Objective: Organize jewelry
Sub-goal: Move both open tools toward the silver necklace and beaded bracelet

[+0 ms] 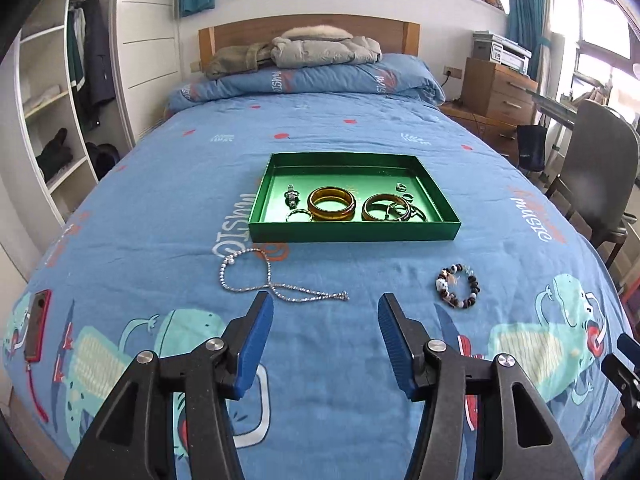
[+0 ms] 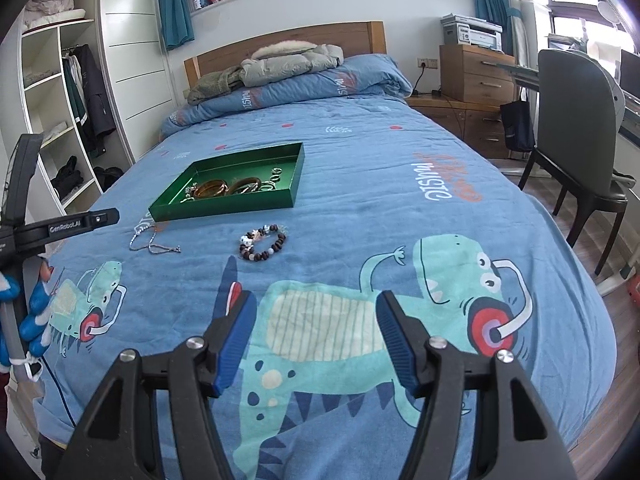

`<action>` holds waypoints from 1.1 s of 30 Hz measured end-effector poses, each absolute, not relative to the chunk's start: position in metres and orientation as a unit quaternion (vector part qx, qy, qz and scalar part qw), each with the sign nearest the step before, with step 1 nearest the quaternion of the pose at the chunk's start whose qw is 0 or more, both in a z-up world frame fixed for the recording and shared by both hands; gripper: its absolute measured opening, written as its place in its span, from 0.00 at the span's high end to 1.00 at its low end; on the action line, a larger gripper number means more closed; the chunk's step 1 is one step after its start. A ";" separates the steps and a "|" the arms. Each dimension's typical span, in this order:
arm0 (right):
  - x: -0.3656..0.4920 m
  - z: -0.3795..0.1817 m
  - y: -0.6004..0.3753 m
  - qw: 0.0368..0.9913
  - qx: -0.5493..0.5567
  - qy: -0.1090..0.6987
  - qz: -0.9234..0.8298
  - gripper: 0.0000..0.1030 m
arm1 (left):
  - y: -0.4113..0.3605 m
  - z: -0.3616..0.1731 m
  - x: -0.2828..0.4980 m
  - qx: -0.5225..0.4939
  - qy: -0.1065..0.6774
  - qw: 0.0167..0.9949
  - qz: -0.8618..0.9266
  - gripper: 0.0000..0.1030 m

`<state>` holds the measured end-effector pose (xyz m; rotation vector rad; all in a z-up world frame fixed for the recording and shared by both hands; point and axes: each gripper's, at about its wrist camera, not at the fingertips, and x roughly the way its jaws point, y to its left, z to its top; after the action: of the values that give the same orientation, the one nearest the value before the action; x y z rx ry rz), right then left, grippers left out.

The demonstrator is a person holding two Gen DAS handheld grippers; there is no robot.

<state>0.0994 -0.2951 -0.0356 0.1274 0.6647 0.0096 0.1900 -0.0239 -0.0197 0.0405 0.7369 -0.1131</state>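
Jewelry, mostly bangles, is lying in a green tray on the bed; a silver chain and beaded bracelet are resting before it, unobstructed. Both hand-held grippers, left and right, are hovering open, empty.

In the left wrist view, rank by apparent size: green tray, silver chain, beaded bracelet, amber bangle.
1. Shallow green tray
2. Silver chain necklace
3. Wide amber bangle and brown-and-white beaded bracelet look alike; the bracelet lies nearer the camera, so unranked.
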 end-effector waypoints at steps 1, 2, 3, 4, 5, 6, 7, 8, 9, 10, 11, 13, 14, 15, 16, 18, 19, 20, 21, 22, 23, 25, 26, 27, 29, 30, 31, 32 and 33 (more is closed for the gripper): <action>0.097 -0.034 -0.291 0.944 0.061 0.324 0.004 0.39 | -0.022 -0.017 0.179 0.021 0.356 0.933 -0.055 0.46; 0.094 -0.032 -0.287 0.944 0.060 0.323 0.005 0.39 | -0.020 -0.014 0.169 0.022 0.350 0.935 -0.055 0.45; 0.091 -0.030 -0.283 0.945 0.059 0.322 0.005 0.39 | -0.017 -0.012 0.158 0.024 0.345 0.937 -0.054 0.44; 0.088 -0.028 -0.279 0.945 0.057 0.321 0.007 0.39 | -0.014 -0.010 0.149 0.025 0.341 0.938 -0.052 0.43; 0.085 -0.026 -0.275 0.946 0.055 0.319 0.008 0.39 | -0.011 -0.009 0.142 0.026 0.338 0.939 -0.050 0.41; 0.082 -0.023 -0.270 0.947 0.053 0.318 0.010 0.39 | -0.008 -0.008 0.135 0.027 0.336 0.940 -0.047 0.40; 0.080 -0.020 -0.265 0.947 0.050 0.316 0.012 0.39 | -0.005 -0.007 0.129 0.028 0.334 0.941 -0.045 0.40; 0.077 -0.018 -0.261 0.948 0.046 0.314 0.013 0.39 | -0.003 -0.007 0.123 0.029 0.334 0.941 -0.043 0.39; 0.075 -0.016 -0.256 0.949 0.043 0.312 0.015 0.39 | -0.001 -0.006 0.118 0.029 0.333 0.941 -0.041 0.39; 0.073 -0.014 -0.251 0.950 0.040 0.310 0.016 0.39 | 0.001 -0.006 0.114 0.030 0.332 0.942 -0.040 0.39; 0.071 -0.012 -0.247 0.950 0.038 0.309 0.018 0.39 | 0.004 -0.005 0.109 0.031 0.329 0.943 -0.039 0.39; 0.070 -0.010 -0.239 0.951 0.035 0.306 0.020 0.39 | 0.009 -0.005 0.099 0.033 0.324 0.945 -0.032 0.38; 0.069 -0.009 -0.236 0.952 0.034 0.304 0.020 0.39 | 0.012 -0.005 0.096 0.032 0.322 0.946 -0.031 0.37; 0.069 -0.009 -0.233 0.952 0.034 0.303 0.020 0.39 | 0.016 -0.005 0.094 0.029 0.320 0.946 -0.031 0.37; 0.069 -0.008 -0.230 0.952 0.034 0.303 0.020 0.39 | 0.020 -0.005 0.090 0.027 0.319 0.947 -0.029 0.37; 0.070 -0.009 -0.226 0.952 0.032 0.304 0.020 0.39 | 0.027 -0.005 0.086 0.026 0.315 0.948 -0.024 0.36; 0.070 -0.009 -0.223 0.952 0.030 0.305 0.020 0.39 | 0.030 -0.006 0.084 0.025 0.314 0.949 -0.020 0.36; 0.071 -0.009 -0.221 0.951 0.028 0.306 0.020 0.39 | 0.031 -0.007 0.084 0.025 0.313 0.949 -0.017 0.36; 0.072 -0.009 -0.219 0.951 0.026 0.307 0.019 0.39 | 0.034 -0.008 0.085 0.024 0.313 0.949 -0.015 0.35; 0.074 -0.010 -0.217 0.951 0.024 0.308 0.019 0.39 | 0.036 -0.010 0.086 0.023 0.315 0.949 -0.014 0.35; 0.075 -0.011 -0.215 0.951 0.023 0.309 0.020 0.39 | 0.039 -0.012 0.088 0.023 0.315 0.949 -0.011 0.35; 0.079 -0.013 -0.213 0.949 0.020 0.313 0.020 0.39 | 0.046 -0.017 0.091 0.021 0.316 0.949 -0.004 0.35; 0.081 -0.015 -0.211 0.949 0.020 0.315 0.020 0.39 | 0.049 -0.019 0.093 0.018 0.316 0.949 -0.002 0.35; 0.083 -0.017 -0.211 0.948 0.019 0.316 0.020 0.39 | 0.052 -0.022 0.096 0.016 0.318 0.948 -0.002 0.35; 0.088 -0.021 -0.209 0.947 0.019 0.319 0.020 0.39 | 0.059 -0.028 0.101 0.010 0.319 0.948 -0.005 0.35; 0.091 -0.023 -0.210 0.947 0.019 0.321 0.021 0.39 | 0.062 -0.030 0.104 0.007 0.321 0.947 -0.004 0.35; 0.094 -0.025 -0.210 0.946 0.020 0.322 0.021 0.39 | 0.064 -0.033 0.107 0.007 0.326 0.945 -0.004 0.36; 0.097 -0.027 -0.211 0.946 0.021 0.323 0.020 0.39 | 0.067 -0.037 0.111 0.009 0.332 0.943 -0.005 0.36; 0.101 -0.030 -0.212 0.945 0.022 0.325 0.019 0.39 | 0.071 -0.040 0.114 0.007 0.336 0.942 -0.003 0.36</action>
<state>0.1011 -0.2119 -0.0298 0.0450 0.6619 0.0394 0.1139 0.0707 -0.0400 0.0149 0.6850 -0.0052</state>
